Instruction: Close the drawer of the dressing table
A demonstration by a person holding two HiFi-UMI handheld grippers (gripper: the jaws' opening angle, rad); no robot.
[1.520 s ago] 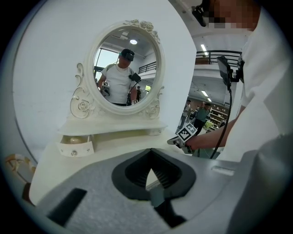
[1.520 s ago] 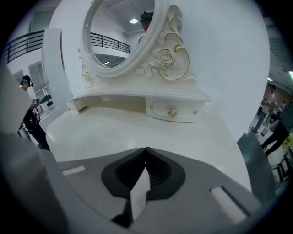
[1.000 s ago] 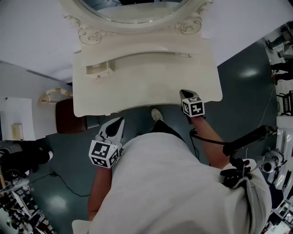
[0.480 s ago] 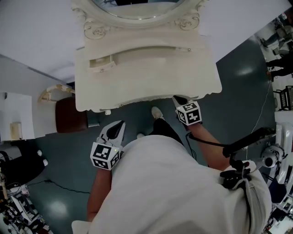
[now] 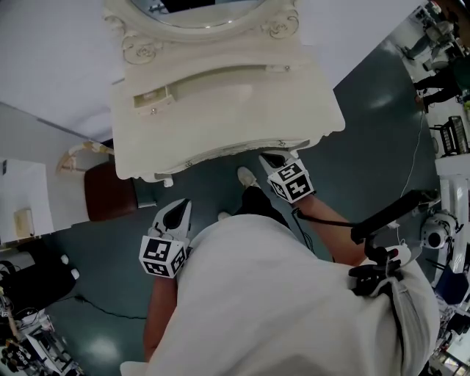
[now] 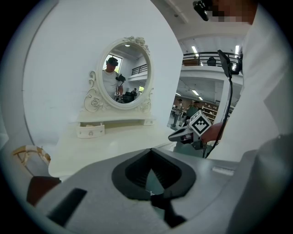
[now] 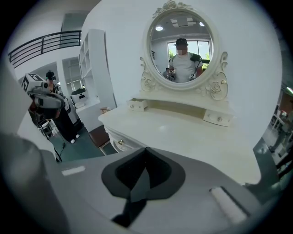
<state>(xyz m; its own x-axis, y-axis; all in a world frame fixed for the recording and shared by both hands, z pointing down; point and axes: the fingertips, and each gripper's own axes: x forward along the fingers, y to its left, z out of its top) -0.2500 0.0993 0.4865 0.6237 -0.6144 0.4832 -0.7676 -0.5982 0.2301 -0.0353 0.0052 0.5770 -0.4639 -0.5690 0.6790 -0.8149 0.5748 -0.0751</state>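
On the raised shelf under the mirror (image 5: pixel 198 11), the small drawer (image 5: pixel 153 100) at the left end stands pulled out toward the near side. What lies in it cannot be made out. The front drawer (image 7: pixel 120 144) under the top of the dressing table (image 5: pixel 242 110) looks pushed in, its knobbed face tucked beneath the near edge.

The right claw (image 5: pixel 269 158) hangs just off that near edge, toward its right end, with its jaws closed and nothing between them. The left claw (image 5: pixel 179 208) is nearer the person and left of the body, over the floor (image 5: pixel 382 147), its jaws likewise together. The person's shoe (image 5: pixel 247 178) rests on the floor between the two claws.

A brown-seated chair (image 5: pixel 110 197) stands close against the table's left side. Dark floor lies open to the right of the table.
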